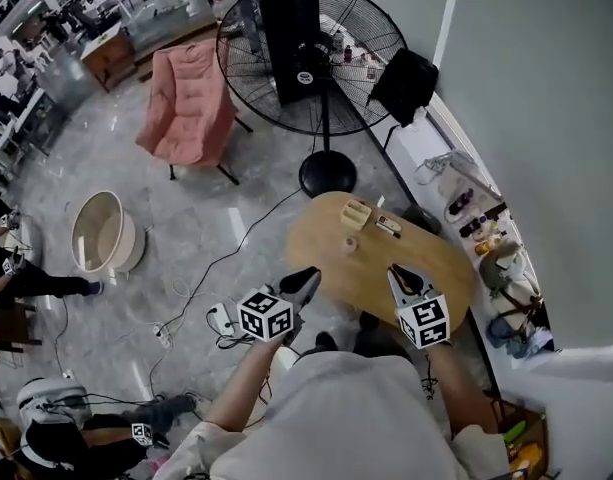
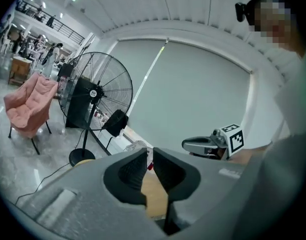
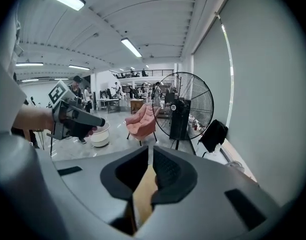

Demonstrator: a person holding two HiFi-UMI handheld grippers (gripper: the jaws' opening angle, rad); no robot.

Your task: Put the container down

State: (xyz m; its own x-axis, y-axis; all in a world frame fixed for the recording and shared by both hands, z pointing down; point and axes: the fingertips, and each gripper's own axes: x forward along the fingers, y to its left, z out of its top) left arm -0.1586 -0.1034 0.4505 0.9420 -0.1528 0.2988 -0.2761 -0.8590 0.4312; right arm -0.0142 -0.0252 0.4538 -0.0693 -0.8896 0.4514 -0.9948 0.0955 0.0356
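A small beige open container [image 1: 355,213] stands on the far part of the oval wooden table [image 1: 441,258], with a short pale cylinder [image 1: 349,244] and a dark pen-like item [image 1: 388,227] beside it. Both grippers hang over the near edge of the table, well short of the container. In the head view my left gripper [image 1: 308,278] is at the table's left edge and my right gripper [image 1: 401,273] over its near middle. The left gripper [image 2: 149,156] has its jaws nearly together with nothing between them. The right gripper [image 3: 150,154] looks the same, empty.
A large standing fan [image 1: 311,58] and a black bag [image 1: 406,83] are behind the table. A pink chair [image 1: 191,103] and a white round tub [image 1: 101,233] stand on the floor to the left, with cables [image 1: 221,268] trailing. A cluttered ledge [image 1: 486,233] runs along the right wall.
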